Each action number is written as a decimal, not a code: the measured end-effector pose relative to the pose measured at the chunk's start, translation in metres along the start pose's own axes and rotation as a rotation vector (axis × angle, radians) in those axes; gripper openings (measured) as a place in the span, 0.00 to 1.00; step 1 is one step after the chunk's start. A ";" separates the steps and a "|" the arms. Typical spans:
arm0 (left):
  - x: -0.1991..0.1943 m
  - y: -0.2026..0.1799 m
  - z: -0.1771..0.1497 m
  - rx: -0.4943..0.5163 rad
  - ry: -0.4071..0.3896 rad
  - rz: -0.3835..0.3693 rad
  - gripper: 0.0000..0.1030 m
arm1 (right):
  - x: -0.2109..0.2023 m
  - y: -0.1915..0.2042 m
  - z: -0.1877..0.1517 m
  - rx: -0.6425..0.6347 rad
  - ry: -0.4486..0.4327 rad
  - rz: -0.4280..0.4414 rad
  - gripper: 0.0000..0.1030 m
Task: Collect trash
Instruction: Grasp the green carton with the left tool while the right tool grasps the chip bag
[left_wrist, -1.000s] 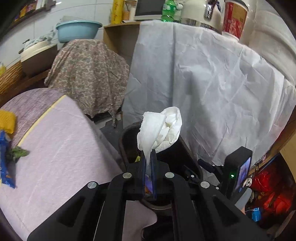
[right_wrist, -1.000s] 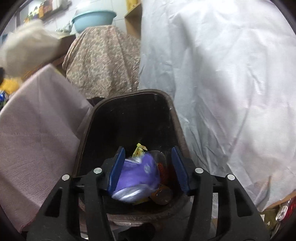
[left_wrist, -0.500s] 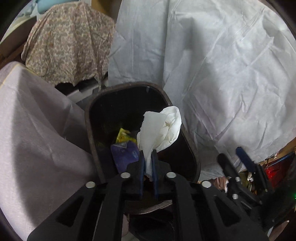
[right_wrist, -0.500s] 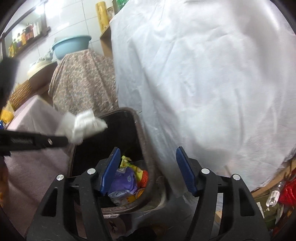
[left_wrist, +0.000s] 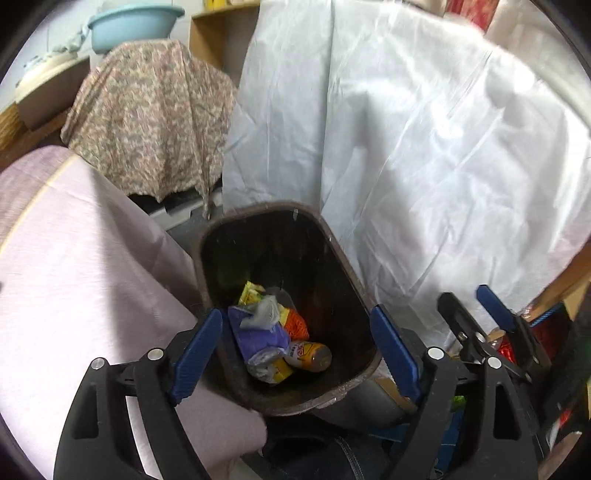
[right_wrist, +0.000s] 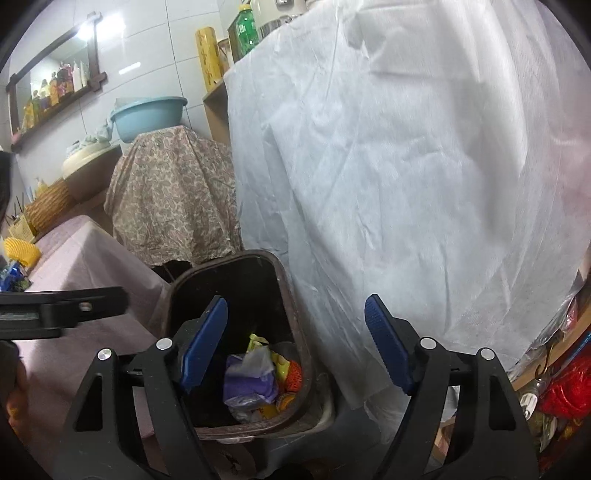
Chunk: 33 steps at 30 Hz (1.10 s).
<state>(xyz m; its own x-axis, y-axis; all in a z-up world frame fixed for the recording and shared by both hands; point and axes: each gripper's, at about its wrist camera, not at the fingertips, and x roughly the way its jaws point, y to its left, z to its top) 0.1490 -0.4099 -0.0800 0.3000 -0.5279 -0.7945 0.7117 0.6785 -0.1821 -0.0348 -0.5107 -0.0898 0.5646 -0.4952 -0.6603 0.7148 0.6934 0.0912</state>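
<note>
A dark brown trash bin (left_wrist: 345, 258) stands on the floor between a pink-covered table and a white sheet. It holds a purple wrapper (left_wrist: 258, 336), a crumpled tissue (left_wrist: 262, 314), yellow and orange packets and a small bottle (left_wrist: 310, 354). My left gripper (left_wrist: 299, 347) is open and empty right above the bin's mouth. My right gripper (right_wrist: 295, 343) is open and empty, above the bin's (right_wrist: 291, 321) right rim; the same trash (right_wrist: 251, 380) shows below it. The left gripper's body (right_wrist: 62, 310) juts in at that view's left edge.
The pink-covered table (left_wrist: 74, 277) is on the left, with a yellow item (right_wrist: 20, 251) and blue wrapper (right_wrist: 9, 277) on it. A floral cloth (left_wrist: 147, 122) covers furniture behind the bin. The white sheet (left_wrist: 424, 166) hangs at right. Red clutter (right_wrist: 565, 391) lies far right.
My left gripper has opened and let go of the white tissue, which now lies in the bin on the purple wrapper. The right gripper has drawn back and up, open.
</note>
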 end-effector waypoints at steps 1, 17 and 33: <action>-0.011 0.002 -0.002 0.000 -0.017 0.000 0.81 | -0.003 0.002 0.001 0.002 -0.003 0.011 0.75; -0.155 0.092 -0.048 -0.021 -0.247 0.173 0.93 | -0.034 0.107 0.015 -0.103 0.001 0.299 0.83; -0.223 0.225 -0.125 -0.207 -0.260 0.416 0.93 | -0.061 0.239 0.002 -0.296 0.087 0.597 0.85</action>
<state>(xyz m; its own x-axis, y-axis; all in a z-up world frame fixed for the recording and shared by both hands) 0.1628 -0.0756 -0.0165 0.6967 -0.2837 -0.6589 0.3660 0.9305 -0.0136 0.1021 -0.3158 -0.0261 0.7839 0.0528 -0.6187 0.1403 0.9555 0.2593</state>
